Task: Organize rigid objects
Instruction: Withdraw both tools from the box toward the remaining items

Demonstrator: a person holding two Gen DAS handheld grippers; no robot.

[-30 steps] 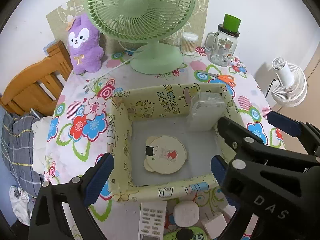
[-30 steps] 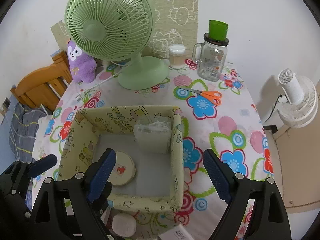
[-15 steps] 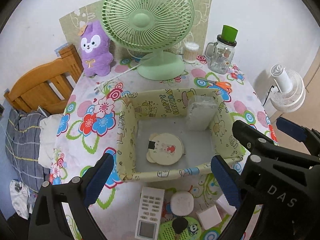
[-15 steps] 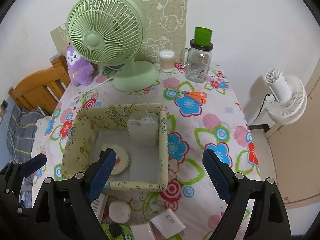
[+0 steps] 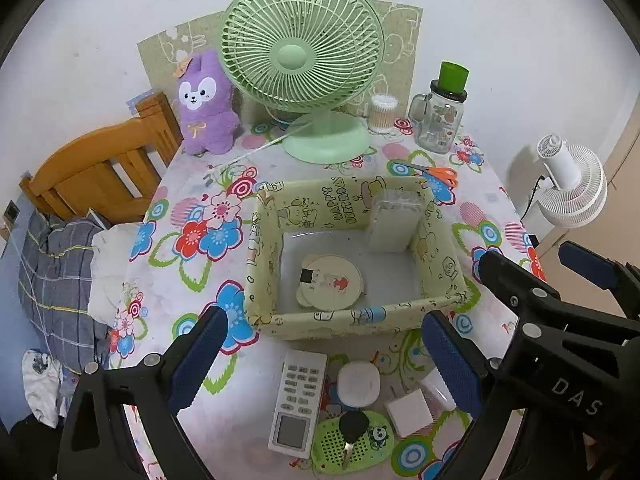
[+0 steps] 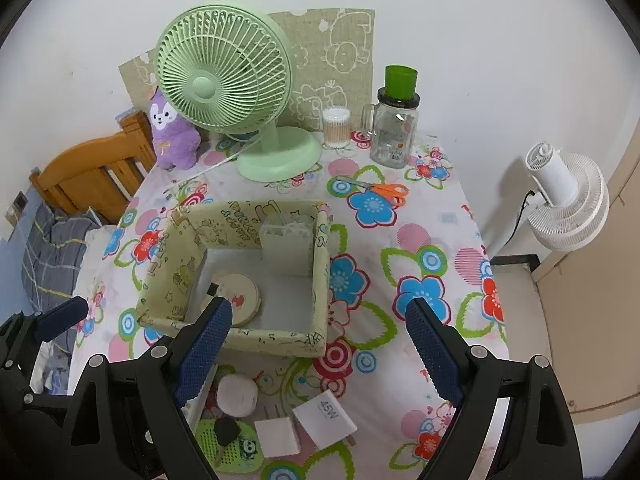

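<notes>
A yellow-green fabric box (image 5: 356,322) (image 6: 276,338) stands mid-table. It holds a round beige disc (image 5: 332,286) (image 6: 236,298) and a clear plastic case (image 5: 394,220) (image 6: 287,248) upright in its far right corner. In front of the box lie a white remote (image 5: 298,398), a round white case (image 5: 358,384) (image 6: 237,395), a white square block (image 5: 409,413) (image 6: 278,438), a white 45W charger (image 6: 324,420) and a key on a green panda pad (image 5: 352,438) (image 6: 230,446). My left gripper (image 5: 324,364) and right gripper (image 6: 318,350) are open and empty, above these items.
A green desk fan (image 5: 308,60), purple plush (image 5: 204,104), cotton-swab jar (image 5: 383,113), glass jar with green lid (image 5: 440,114) and orange scissors (image 5: 438,172) stand behind the box. A wooden chair (image 5: 96,172) is left of the table, a white fan (image 5: 572,184) right.
Both grippers have pulled back and up from the box, so the items in front of the box have come into view. Nothing was grasped.
</notes>
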